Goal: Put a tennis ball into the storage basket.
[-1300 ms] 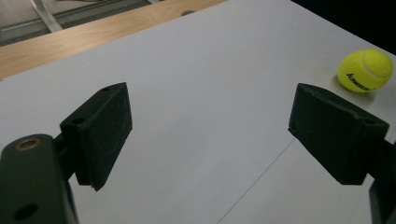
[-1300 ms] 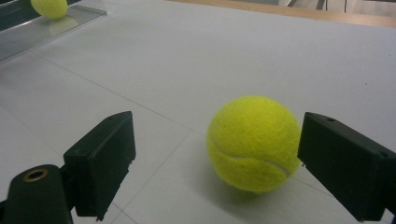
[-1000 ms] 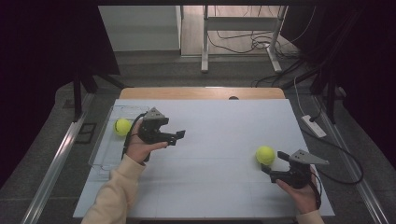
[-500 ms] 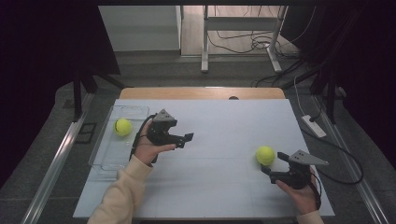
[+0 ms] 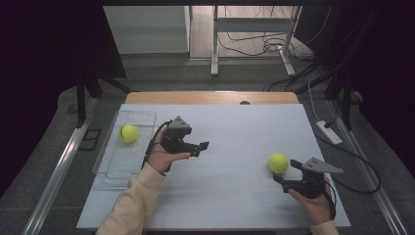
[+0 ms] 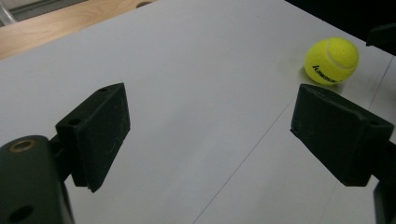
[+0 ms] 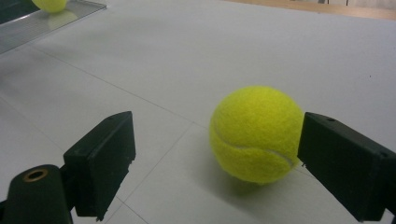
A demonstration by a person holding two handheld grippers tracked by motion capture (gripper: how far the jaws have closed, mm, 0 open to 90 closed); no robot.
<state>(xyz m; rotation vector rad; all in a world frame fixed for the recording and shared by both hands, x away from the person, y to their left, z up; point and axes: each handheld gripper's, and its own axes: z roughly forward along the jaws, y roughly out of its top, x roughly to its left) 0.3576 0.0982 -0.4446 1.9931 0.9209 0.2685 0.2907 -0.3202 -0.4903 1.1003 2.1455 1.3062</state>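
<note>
A yellow tennis ball [image 5: 278, 163] lies on the white table top at the right, and a second tennis ball [image 5: 128, 132] rests in a clear tray [image 5: 117, 169] at the left. My left gripper [image 5: 199, 148] hovers right of the tray, pointing right, open and empty. Its view shows its pads [image 6: 100, 130] wide apart and the right-hand ball [image 6: 331, 60] far ahead. My right gripper [image 5: 286, 171] is open just behind that ball. In its view the ball [image 7: 257, 133] sits just beyond the jaw tips, close to the right pad [image 7: 345, 163], with no pad pressing it.
A wooden strip [image 5: 210, 97] borders the table's far edge. A power strip [image 5: 329, 132] with cables lies on the floor to the right. Metal frame legs [image 5: 214, 44] stand behind the table. A rail [image 5: 54, 181] runs along the left side.
My left hand has moved right, away from the tray and its ball, toward the middle of the table. The right gripper and both balls have stayed put.
</note>
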